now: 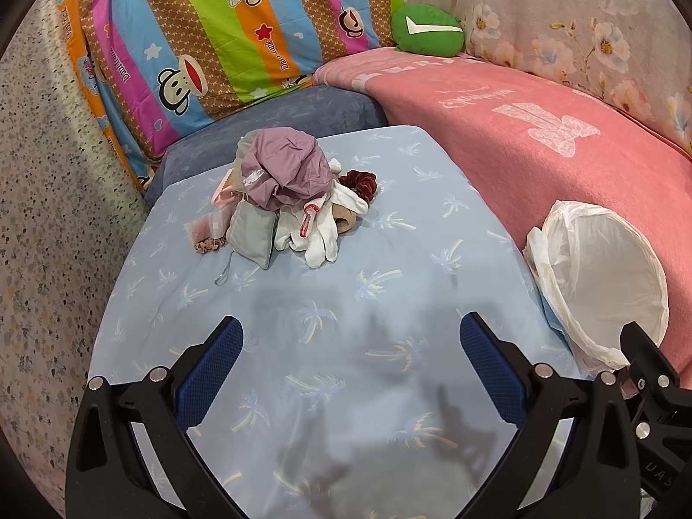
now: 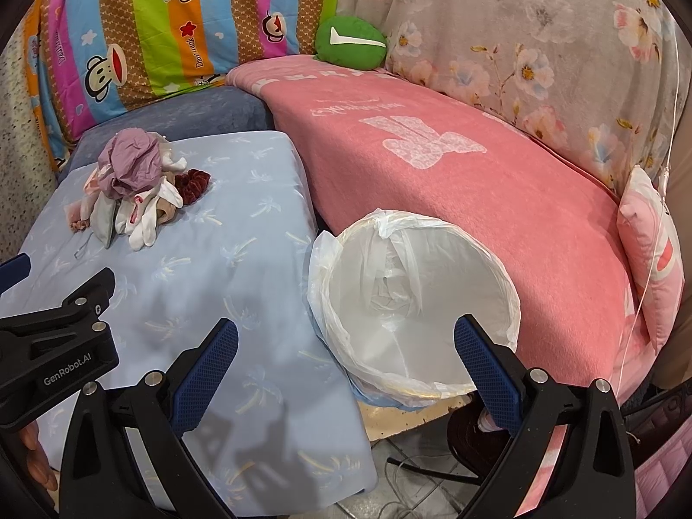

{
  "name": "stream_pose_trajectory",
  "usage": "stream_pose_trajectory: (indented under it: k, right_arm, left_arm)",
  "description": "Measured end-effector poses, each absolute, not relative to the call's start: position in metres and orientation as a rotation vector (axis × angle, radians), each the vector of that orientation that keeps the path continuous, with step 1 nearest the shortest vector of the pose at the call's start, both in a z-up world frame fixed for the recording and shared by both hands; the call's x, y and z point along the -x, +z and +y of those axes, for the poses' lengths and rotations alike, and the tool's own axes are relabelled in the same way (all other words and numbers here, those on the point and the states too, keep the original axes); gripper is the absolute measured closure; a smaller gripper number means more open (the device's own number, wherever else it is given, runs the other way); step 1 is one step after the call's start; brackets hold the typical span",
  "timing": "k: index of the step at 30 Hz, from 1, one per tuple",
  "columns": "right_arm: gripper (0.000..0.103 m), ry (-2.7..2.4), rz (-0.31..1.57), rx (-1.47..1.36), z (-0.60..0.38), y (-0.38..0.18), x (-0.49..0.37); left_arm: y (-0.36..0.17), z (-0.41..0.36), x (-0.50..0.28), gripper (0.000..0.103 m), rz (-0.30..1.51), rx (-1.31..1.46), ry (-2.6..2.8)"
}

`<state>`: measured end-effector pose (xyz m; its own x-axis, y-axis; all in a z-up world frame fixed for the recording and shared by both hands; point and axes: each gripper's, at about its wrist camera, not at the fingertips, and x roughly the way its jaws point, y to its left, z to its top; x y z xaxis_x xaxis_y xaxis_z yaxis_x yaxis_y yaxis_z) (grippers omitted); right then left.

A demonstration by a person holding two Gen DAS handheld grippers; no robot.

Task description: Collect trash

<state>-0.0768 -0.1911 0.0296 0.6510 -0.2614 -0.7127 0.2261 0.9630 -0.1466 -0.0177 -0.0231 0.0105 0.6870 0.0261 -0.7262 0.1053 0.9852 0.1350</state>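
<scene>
Pink fleece blanket covers the sofa; beside it a pale blue palm-print cushion. Round bin lined with a white plastic bag sits between cushion and blanket, empty inside. Left gripper hovers low over the blue cushion, fingers wide apart, holding nothing. Right gripper hangs at the bin's near rim, fingers spread, empty. Trash pile of crumpled purple fabric, white gloves and scrunchies lies at the cushion's far end, well apart from both.
</scene>
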Motion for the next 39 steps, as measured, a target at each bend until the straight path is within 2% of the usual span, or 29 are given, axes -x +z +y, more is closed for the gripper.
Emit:
stream_pose_trajectory:
  k: [19, 39]
  right_arm:
    - [0.006, -0.287, 0.794, 0.006, -0.193, 0.030, 0.072]
    - [0.007, -0.211, 0.761, -0.005, -0.145, 0.029, 0.006]
  left_arm:
    - [0.007, -0.013, 0.008, 0.007, 0.813, -0.141, -0.077]
    - [-0.001, 0.061, -0.052, 0.007, 0.794, -0.045, -0.023]
